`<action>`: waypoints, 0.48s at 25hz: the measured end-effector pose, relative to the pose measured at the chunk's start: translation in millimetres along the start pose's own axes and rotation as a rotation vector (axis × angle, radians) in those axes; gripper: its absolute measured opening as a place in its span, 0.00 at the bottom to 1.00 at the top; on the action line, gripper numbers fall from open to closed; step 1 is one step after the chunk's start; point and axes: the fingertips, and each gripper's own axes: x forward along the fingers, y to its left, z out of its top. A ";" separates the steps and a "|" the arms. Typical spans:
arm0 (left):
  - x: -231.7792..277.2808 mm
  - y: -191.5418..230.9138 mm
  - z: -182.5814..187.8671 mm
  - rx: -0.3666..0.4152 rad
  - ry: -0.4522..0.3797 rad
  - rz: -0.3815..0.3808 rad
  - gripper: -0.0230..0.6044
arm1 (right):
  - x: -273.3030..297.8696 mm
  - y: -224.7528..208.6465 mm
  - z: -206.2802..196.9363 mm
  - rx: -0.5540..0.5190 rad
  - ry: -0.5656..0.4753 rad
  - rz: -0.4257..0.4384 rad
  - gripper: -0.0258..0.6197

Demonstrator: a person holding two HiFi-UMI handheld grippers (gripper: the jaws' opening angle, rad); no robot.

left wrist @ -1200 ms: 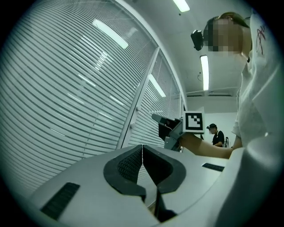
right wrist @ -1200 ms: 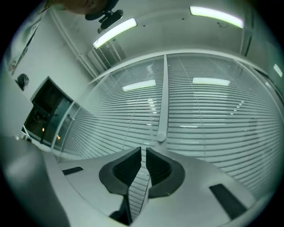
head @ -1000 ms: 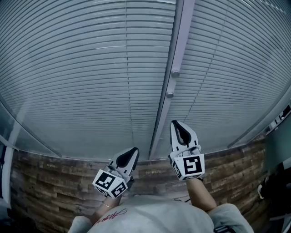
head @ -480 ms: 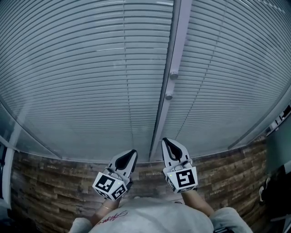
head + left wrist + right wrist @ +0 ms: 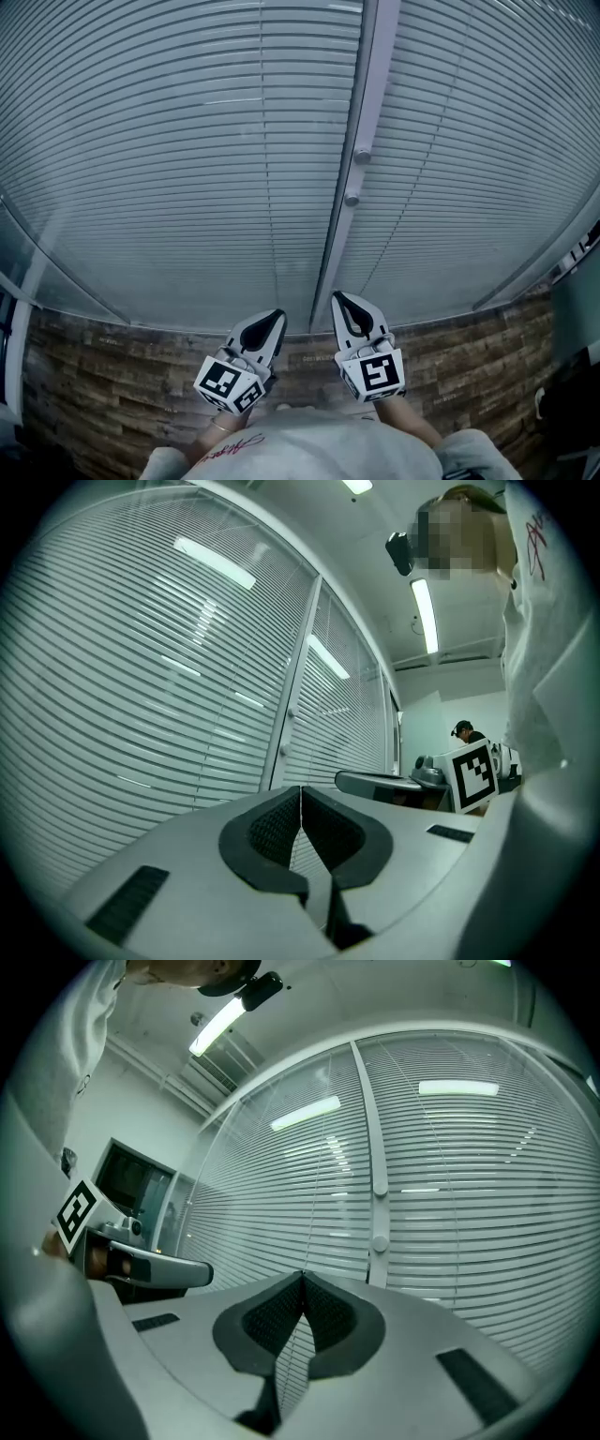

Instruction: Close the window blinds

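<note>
Grey slatted blinds (image 5: 187, 169) hang over two window panes, with the slats lying flat and close together. A pale upright frame bar (image 5: 367, 94) between the panes carries two round knobs (image 5: 362, 155). My left gripper (image 5: 278, 317) and right gripper (image 5: 337, 297) are side by side below the blinds' bottom edge, both pointing at the window and touching nothing. In the left gripper view the left gripper (image 5: 300, 789) is shut and empty in front of the blinds (image 5: 141, 667). The right gripper (image 5: 302, 1275) is also shut and empty, facing the blinds (image 5: 469, 1194) and the knobs (image 5: 380, 1189).
A wood-patterned wall strip (image 5: 112, 375) runs under the window. Dark objects stand at the right edge (image 5: 572, 375). Another person (image 5: 466, 731) is far back in the room, and a dark screen (image 5: 131, 1180) is at the left of the right gripper view.
My right gripper has come down and to the left, ending close beside the left gripper. The left gripper has stayed put.
</note>
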 end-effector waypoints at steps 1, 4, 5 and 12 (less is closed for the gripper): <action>0.0 0.1 0.5 0.003 -0.003 0.000 0.07 | -0.2 0.6 -0.2 0.002 0.001 0.003 0.07; 0.0 1.5 1.9 0.008 -0.008 0.011 0.07 | 0.0 2.1 -1.3 0.003 0.002 0.008 0.07; -0.2 2.1 2.1 0.009 -0.010 0.017 0.07 | 0.2 2.5 -1.9 0.003 0.001 0.009 0.07; 0.7 4.2 0.0 -0.007 -0.017 0.015 0.07 | 1.5 4.3 0.0 -0.002 -0.003 0.014 0.07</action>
